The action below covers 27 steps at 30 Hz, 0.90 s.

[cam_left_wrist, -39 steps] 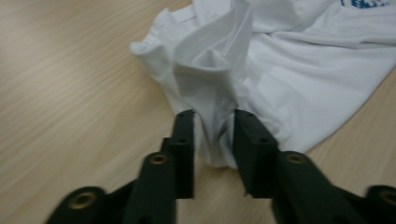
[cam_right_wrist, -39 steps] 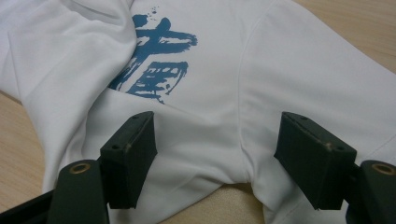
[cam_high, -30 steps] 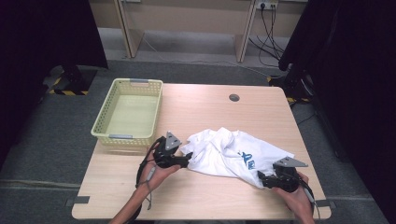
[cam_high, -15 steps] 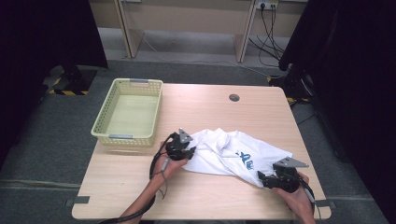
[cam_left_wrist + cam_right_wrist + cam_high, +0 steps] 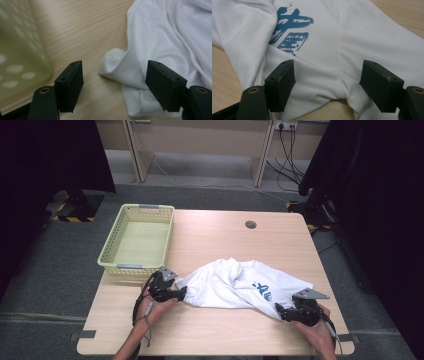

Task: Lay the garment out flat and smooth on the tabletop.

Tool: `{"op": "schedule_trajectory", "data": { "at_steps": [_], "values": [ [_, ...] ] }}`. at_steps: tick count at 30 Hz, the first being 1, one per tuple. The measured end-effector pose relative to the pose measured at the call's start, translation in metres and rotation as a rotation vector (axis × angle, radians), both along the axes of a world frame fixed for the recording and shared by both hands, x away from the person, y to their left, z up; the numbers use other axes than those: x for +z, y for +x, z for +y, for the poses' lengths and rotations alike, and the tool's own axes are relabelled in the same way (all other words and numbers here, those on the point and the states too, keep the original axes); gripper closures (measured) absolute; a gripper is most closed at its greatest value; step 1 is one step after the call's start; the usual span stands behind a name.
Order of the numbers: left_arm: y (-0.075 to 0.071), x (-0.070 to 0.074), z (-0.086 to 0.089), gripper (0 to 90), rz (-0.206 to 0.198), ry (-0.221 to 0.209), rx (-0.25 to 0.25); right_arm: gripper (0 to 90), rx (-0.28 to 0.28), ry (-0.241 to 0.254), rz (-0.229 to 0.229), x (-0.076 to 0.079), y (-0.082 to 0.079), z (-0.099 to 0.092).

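Observation:
A crumpled white T-shirt (image 5: 240,285) with a blue print (image 5: 262,291) lies on the wooden table's near half. My left gripper (image 5: 182,293) is at the shirt's left edge. In the left gripper view its jaws stand open (image 5: 115,85) with a folded corner of the shirt (image 5: 120,67) on the table between them. My right gripper (image 5: 280,312) is at the shirt's lower right edge. In the right gripper view it is open (image 5: 327,85), with the white cloth (image 5: 352,45) lying between its jaws and the blue print (image 5: 290,30) just beyond.
A pale yellow perforated basket (image 5: 137,240) stands at the table's left, close to my left gripper, and its wall (image 5: 17,50) shows blurred in the left gripper view. A round cable hole (image 5: 250,224) sits near the far edge. Bare wood (image 5: 220,237) lies beyond the shirt.
The left gripper went in to the shirt's left edge and then drew back to the left. The shirt's left corner now lies farther left. The right gripper has hardly moved.

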<state>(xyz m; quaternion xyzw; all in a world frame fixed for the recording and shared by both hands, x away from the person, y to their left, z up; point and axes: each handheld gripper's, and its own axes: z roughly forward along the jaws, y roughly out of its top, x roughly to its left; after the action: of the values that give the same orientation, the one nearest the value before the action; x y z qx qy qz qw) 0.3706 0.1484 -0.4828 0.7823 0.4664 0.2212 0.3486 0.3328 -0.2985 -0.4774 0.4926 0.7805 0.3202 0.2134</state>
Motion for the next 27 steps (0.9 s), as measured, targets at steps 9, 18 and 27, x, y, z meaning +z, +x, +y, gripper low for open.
{"op": "schedule_trajectory", "data": {
  "at_steps": [9,18,27],
  "values": [
    [-0.038,-0.005,0.023,23.2,-0.043,0.024,0.03,28.0,-0.003,-0.007,0.004,0.001,0.0,0.001],
    [-0.047,-0.011,0.029,20.0,-0.007,-0.048,0.016,28.8,-0.005,-0.036,0.022,0.006,0.001,0.007],
    [-0.046,-0.012,0.029,13.8,0.004,-0.048,-0.016,28.8,0.094,0.019,-0.019,0.023,0.006,0.035]
  ]
}}
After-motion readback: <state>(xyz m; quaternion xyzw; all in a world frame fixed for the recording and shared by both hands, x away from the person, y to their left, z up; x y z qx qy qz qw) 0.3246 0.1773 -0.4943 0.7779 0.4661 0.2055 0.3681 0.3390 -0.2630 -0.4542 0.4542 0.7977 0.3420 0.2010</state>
